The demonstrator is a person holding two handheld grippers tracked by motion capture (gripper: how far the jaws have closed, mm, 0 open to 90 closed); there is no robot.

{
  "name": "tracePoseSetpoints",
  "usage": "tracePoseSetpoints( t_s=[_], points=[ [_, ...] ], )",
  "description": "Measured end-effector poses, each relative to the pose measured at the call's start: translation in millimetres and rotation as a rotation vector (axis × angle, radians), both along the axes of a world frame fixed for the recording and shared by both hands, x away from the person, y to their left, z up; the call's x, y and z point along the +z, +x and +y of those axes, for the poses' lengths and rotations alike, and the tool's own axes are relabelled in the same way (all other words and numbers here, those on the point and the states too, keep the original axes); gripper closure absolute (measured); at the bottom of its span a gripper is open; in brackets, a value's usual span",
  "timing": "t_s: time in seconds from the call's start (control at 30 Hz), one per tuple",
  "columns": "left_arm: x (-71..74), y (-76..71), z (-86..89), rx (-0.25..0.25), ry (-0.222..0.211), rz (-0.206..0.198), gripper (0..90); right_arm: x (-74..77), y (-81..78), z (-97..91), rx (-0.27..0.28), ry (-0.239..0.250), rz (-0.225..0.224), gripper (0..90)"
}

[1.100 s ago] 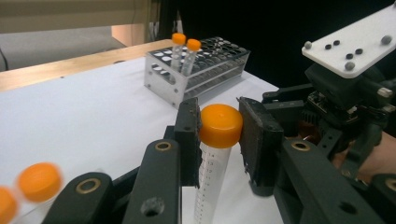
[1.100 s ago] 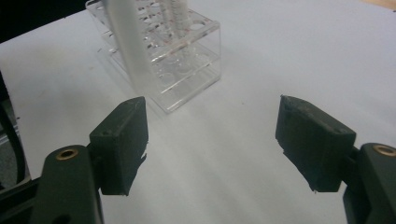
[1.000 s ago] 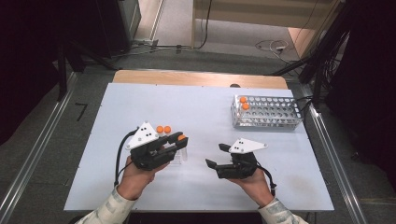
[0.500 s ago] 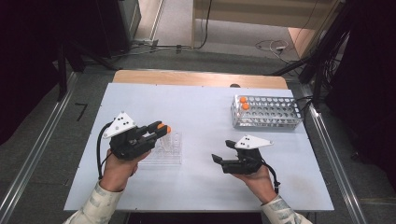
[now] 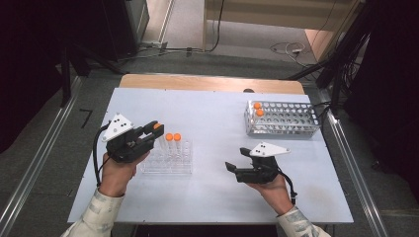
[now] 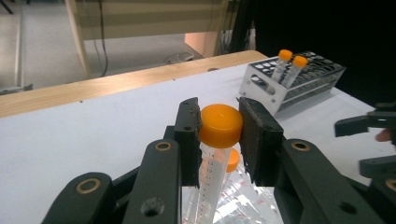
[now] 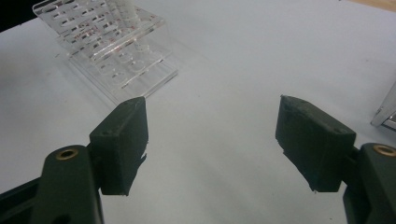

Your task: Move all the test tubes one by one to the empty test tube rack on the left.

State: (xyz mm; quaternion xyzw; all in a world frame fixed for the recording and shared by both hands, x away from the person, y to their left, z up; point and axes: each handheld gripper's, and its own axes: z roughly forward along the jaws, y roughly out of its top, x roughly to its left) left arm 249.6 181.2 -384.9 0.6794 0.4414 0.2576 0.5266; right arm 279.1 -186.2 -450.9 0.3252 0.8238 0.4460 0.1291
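Your left gripper (image 6: 219, 128) is clamped on the orange-capped clear plastic tube (image 6: 219, 135), held just above the clear acrylic rack (image 5: 168, 160) w/ two capped tubes in it. Your right gripper (image 7: 212, 140) rests w/ jaws wide apart, nothing between, on the white table (image 5: 212, 118).

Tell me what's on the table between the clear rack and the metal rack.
In the high view, bare white table and the right gripper, jaws open, lie between the clear rack and the metal rack.
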Motion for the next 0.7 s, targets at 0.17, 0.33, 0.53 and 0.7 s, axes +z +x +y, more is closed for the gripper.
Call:
tracePoseSetpoints(
  t_s=[0.17,0.33,0.53,0.7],
  points=[
    [-4.2,5.9,1.7,0.035,0.007,-0.014,69.6,0.0,-0.5,0.7,0.002,-0.002,-0.003,23.9],
    [-8.6,9.6,-0.1,0.048,0.017,-0.024,69.6,-0.5,-0.7,1.5,0.001,-0.002,0.000,23.9],
    [-13.3,11.6,-2.2,0.051,0.026,-0.024,69.5,-0.1,-1.1,1.9,0.003,-0.002,0.000,24.1],
    [-16.6,11.5,-3.6,0.047,0.035,-0.018,69.3,-0.4,-0.8,1.4,0.002,-0.003,0.000,24.1]
  ],
)
